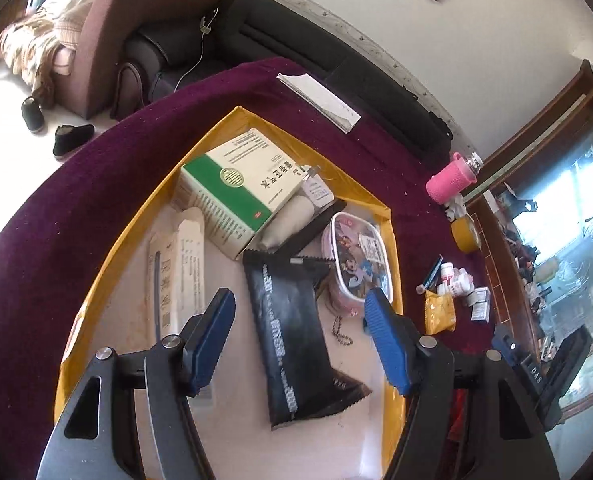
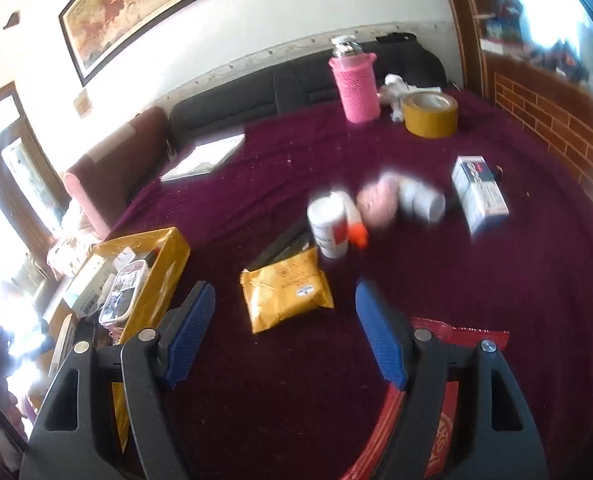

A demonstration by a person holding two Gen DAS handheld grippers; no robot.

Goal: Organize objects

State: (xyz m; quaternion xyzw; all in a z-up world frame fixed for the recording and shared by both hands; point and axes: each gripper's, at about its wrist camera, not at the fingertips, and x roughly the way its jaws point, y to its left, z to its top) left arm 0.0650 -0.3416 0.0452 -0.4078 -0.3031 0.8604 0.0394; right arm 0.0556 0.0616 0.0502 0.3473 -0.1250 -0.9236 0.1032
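Note:
A yellow box (image 1: 388, 216) on the purple cloth holds a green-and-white carton (image 1: 232, 184), a black pouch (image 1: 292, 340), a cartoon-print case (image 1: 360, 260) and a long white packet (image 1: 184, 256). My left gripper (image 1: 300, 308) hovers open and empty above the black pouch. My right gripper (image 2: 284, 304) is open and empty just above the cloth, in front of a yellow packet (image 2: 284, 292). Beyond it lie white bottles (image 2: 330, 224), blurred, and a white carton (image 2: 480, 190). A red packet (image 2: 448, 396) lies under the right finger. The yellow box also shows in the right wrist view (image 2: 168, 264).
A pink bottle (image 2: 356, 84), a roll of yellow tape (image 2: 430, 114) and crumpled tissue stand at the far side. A white notepad (image 2: 204, 158) lies on the purple cloth (image 2: 536, 280). A dark sofa runs behind the table. A brick-pattern wall borders the right.

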